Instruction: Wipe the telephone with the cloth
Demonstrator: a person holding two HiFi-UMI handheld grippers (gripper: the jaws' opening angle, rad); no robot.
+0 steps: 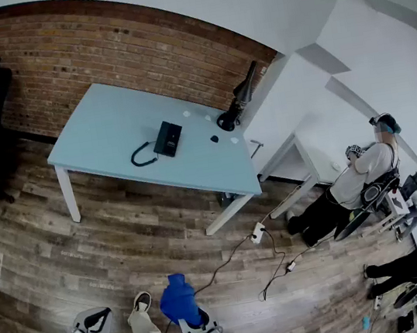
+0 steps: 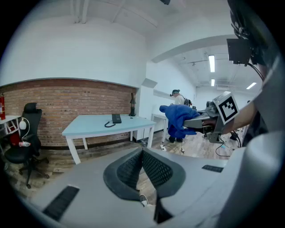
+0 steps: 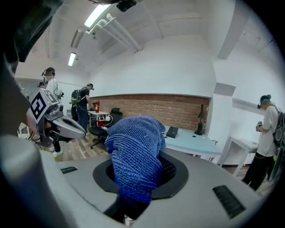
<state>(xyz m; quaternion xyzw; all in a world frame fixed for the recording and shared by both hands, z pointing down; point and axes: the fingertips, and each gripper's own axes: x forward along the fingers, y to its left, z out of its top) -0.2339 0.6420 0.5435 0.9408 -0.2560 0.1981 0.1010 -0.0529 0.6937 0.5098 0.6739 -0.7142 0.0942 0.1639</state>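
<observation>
Looking down in the head view, the telephone lies on the light-blue table at 12 o'clock, well apart from the left gripper at 7 o'clock and the right gripper at 6 o'clock, which carries the blue cloth. The left gripper view shows its jaws pressed together with nothing between them. The right gripper view shows its jaws clamped on the bunched cloth, the table behind at 1 o'clock.

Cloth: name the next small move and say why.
Probably walk to the table and carry the cloth toward the telephone: the right gripper is shut on the cloth, yet the telephone lies on the table well ahead, out of reach.
</observation>
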